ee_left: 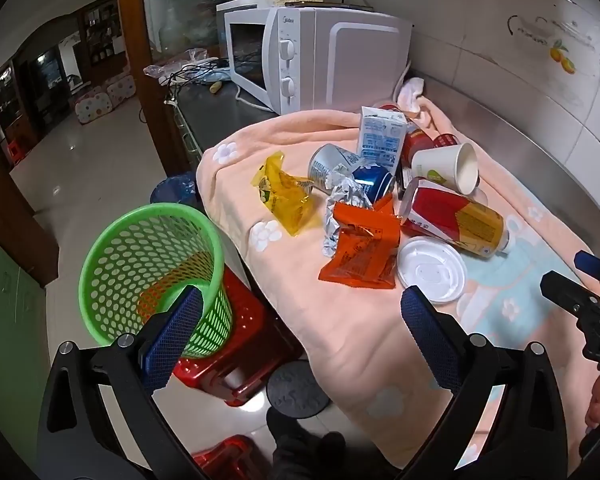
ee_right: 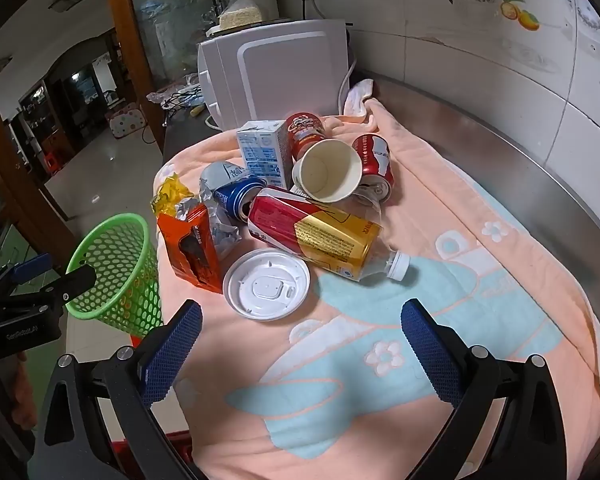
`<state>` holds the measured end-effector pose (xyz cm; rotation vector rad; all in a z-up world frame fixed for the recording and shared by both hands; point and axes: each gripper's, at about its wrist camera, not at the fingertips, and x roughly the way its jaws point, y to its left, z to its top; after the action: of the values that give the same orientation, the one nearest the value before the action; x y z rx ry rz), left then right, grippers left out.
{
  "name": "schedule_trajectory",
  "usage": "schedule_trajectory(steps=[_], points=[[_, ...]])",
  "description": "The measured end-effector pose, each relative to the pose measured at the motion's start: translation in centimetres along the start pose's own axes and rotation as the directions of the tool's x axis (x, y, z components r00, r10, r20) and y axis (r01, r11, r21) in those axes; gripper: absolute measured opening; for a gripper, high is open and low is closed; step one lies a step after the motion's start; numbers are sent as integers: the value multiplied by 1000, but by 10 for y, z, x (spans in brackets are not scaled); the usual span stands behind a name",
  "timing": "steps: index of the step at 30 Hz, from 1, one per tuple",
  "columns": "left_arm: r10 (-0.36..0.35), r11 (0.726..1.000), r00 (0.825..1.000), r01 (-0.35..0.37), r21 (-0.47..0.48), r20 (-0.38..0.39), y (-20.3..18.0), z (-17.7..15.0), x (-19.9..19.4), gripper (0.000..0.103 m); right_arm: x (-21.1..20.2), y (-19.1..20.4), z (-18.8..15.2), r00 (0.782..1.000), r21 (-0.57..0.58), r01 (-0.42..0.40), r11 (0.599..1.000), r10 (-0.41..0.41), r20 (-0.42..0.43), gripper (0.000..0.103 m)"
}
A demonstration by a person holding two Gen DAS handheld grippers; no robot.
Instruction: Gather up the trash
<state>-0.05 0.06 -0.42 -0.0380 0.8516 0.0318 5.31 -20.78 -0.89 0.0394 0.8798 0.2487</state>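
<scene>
Left gripper (ee_left: 302, 320): fingers spread, empty.
Right gripper (ee_right: 302, 320): fingers released, empty.
Trash: heaped on pink towel (ee_right: 440, 208) over worktop.
Green basket (ee_left: 152, 272): on red stool (ee_left: 236, 344) – stool clear only in left view.
Bottle cap (ee_right: 398, 265): right view only.

Left gripper (ee_left: 300, 336) and right gripper (ee_right: 300, 340) side by side above the counter (ee_left: 540, 148), tilted downward, jaws wide, empty.

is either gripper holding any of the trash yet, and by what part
Nothing is held. The left gripper and right gripper both stand open and empty, short of the trash.
</scene>
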Motion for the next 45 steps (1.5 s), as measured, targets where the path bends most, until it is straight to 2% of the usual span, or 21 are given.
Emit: schedule_trajectory(steps=[45], points=[[45, 997, 995, -39, -71, 86, 14, 18, -17, 98, -9, 7, 7, 996, -17, -52, 999, 53, 69, 97]])
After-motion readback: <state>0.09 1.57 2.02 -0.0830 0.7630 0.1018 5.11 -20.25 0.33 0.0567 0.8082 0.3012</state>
